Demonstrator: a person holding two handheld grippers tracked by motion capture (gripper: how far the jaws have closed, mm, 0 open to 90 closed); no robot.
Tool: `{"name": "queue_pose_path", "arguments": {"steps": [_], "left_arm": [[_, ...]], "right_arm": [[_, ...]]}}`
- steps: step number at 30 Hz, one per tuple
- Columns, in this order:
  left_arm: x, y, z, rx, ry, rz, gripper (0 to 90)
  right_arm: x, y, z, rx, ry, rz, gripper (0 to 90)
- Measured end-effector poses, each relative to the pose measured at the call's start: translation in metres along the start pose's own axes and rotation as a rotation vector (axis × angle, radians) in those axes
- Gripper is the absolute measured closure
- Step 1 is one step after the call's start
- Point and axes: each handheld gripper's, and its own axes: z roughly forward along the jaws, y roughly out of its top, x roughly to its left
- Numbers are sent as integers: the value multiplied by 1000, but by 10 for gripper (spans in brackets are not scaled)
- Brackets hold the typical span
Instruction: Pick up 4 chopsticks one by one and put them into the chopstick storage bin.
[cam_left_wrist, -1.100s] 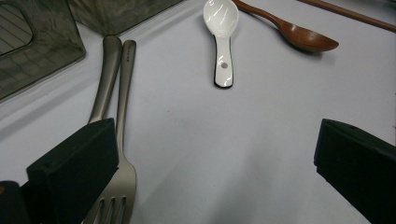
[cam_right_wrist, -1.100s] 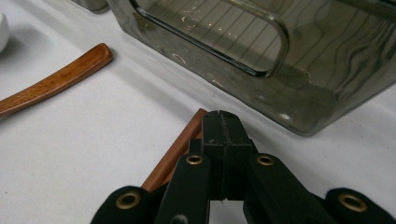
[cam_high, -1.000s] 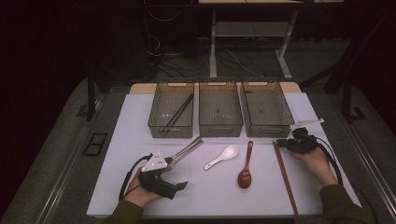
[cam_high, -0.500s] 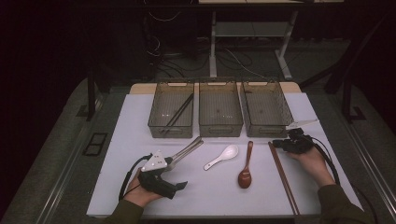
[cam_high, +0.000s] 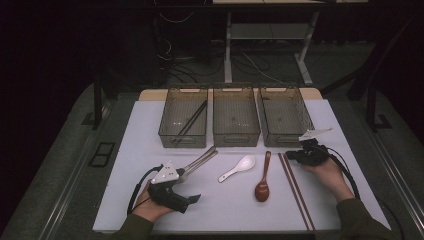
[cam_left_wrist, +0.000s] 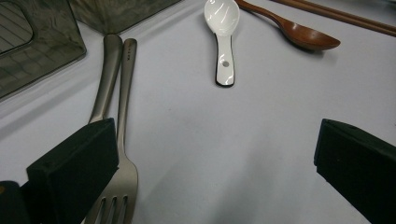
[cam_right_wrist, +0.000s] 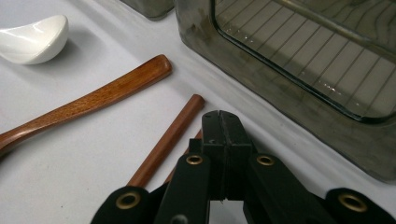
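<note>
Chopsticks (cam_high: 296, 189), brown and paired, lie on the white table (cam_high: 125, 150) at the right side, just right of the wooden spoon (cam_high: 263, 180). From the left: the left gripper (cam_high: 187, 172) rests near the front edge with its jaws wide apart and nothing between them. A metal fork (cam_left_wrist: 122, 140) and a second metal utensil (cam_left_wrist: 106, 77) lie side by side along its left jaw. A white ceramic spoon (cam_high: 237, 168) lies at centre, then the wooden spoon. Three clear bins stand in a row behind; the left bin (cam_high: 184, 131) holds dark chopsticks (cam_high: 192, 120). The right gripper (cam_high: 295, 156) sits at the far ends of the brown chopsticks, just in front of the right bin (cam_high: 285, 135). Its jaws are pressed fully together; in the right gripper view their tip stands directly over the chopstick ends, and nothing is clamped between them.
</note>
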Motion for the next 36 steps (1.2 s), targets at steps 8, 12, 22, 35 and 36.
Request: {"name": "queue_pose_path", "arguments": {"steps": [8,12,22,35,36], "left_arm": [[0,0,0,-3,1,-2,0],[0,0,0,-5,0,-3,0],[0,0,0,-6,-1,-2,0],[0,1,0,-6,-1,-3,0],[0,1,0,-6,-1,-3,0]], "right_arm": [[1,-4,-13,-30,9,50,665],[8,-10,-24,-13,-2,72,571],[41,-36,-45,22,11,19,582],[59,-56,-54,65,-8,-21,664],[59,-56,-53,66,-5,-23,669]]}}
